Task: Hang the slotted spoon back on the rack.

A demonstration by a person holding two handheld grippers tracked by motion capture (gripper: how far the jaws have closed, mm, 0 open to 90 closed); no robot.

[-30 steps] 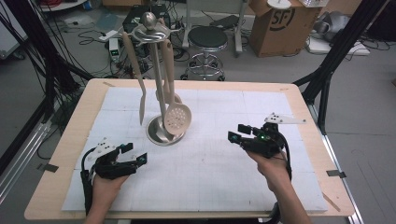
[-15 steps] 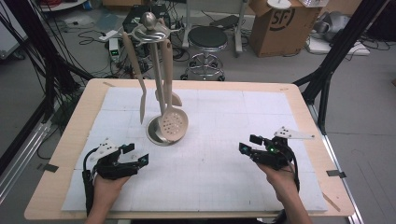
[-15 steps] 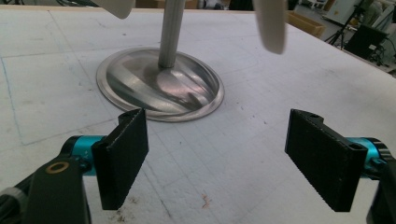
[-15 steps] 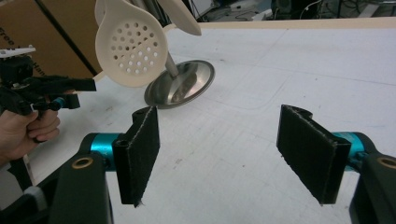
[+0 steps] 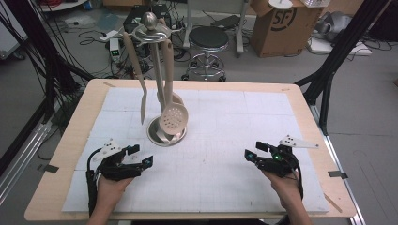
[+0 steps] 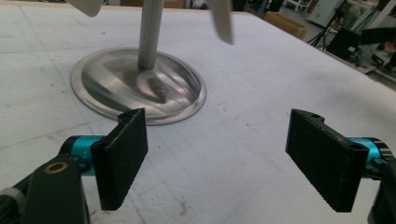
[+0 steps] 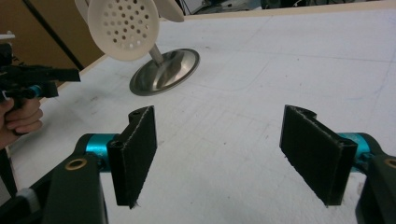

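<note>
Resting low over the white mat [image 5: 234, 140] at the near edge of the table [image 5: 75, 140], both grippers are empty. The left gripper [image 5: 141, 157] sits at the near left, its jaws spread wide with bare mat between them; in the left gripper view its own pads [image 6: 123, 156] frame the steel base of the utensil stand [image 6: 140, 84], which lies just ahead of them and apart from them. The right gripper [image 5: 256, 152] sits at the near right, well apart from the stand; its jaws have just been opening and now stand wide, with nothing between them in the right gripper view [image 7: 219, 158]. The utensil stand [image 5: 157, 70] is upright on the mat, left of centre and toward the far half, nearer the left gripper than the right. From its top ring hang pale utensils: a slotted skimmer [image 5: 173, 117] with its perforated bowl just above the base, a spatula [image 5: 141, 75] on the left side, and another piece partly hidden behind the skimmer. Neither gripper touches the stand or any utensil.
</note>
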